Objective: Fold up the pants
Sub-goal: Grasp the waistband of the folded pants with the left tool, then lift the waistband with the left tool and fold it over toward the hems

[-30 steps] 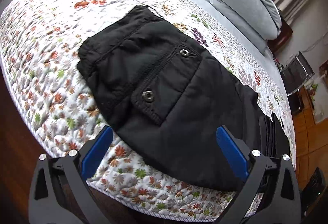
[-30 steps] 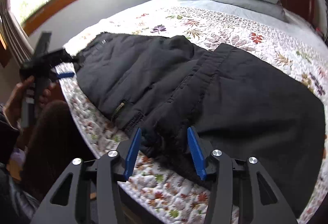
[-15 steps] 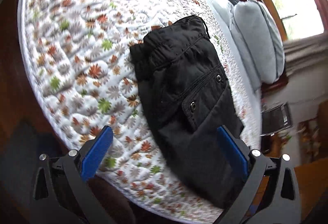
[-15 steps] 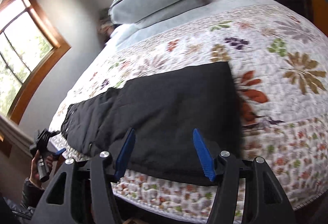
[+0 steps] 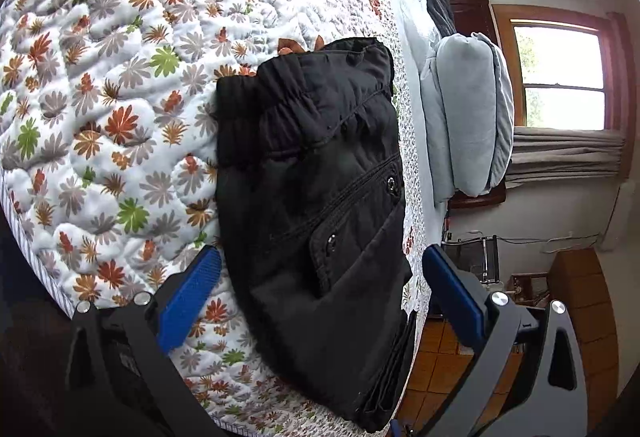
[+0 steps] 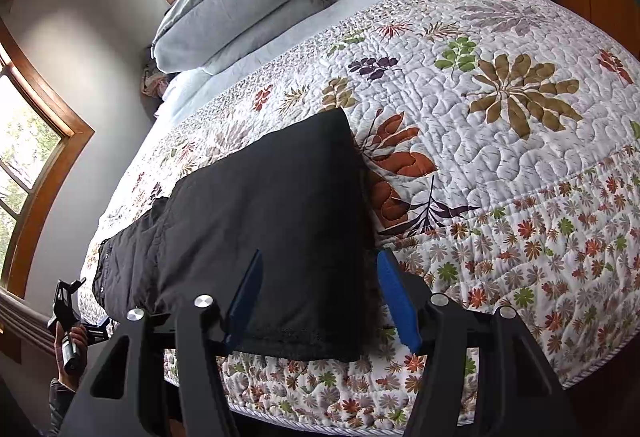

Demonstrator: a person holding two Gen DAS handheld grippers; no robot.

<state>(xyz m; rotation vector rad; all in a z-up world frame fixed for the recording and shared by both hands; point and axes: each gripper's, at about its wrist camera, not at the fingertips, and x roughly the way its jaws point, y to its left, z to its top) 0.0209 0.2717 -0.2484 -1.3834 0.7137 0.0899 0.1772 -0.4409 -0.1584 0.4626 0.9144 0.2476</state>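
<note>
Along the near edge of the bed lie the black pants (image 5: 316, 197), laid lengthwise, already doubled leg on leg. Waistband end sits before my left gripper (image 5: 320, 293); the cuff end sits before my right gripper (image 6: 320, 301), the hem hanging a bit over the mattress edge.

Left gripper: jaws wide apart, nothing between the pads, hovering just off the bed edge near the pocket area. Right gripper: jaws partway apart, having just been opening; the hem lies between the blue pads in the right wrist view, but I see no pinch, so I read it as not gripped.

Risks from here, my judgement. Stacked layers show at the cuff; if I close on only the top ones, the lower leg stays behind and the fold splits. Fabric looks slick and padded, so a shallow bite at the hem may slip when I lift. The pants lie close to the edge of the floral quilt (image 6: 500, 85); a drag towards me could pull the whole garment off the bed. The quilt is puffy, and a low approach could catch it along with the cloth and lift both. If only one hand lifts, the fold line skews. The grey pillows (image 6: 240, 13) are well apart from the pants, no trouble there.
</note>
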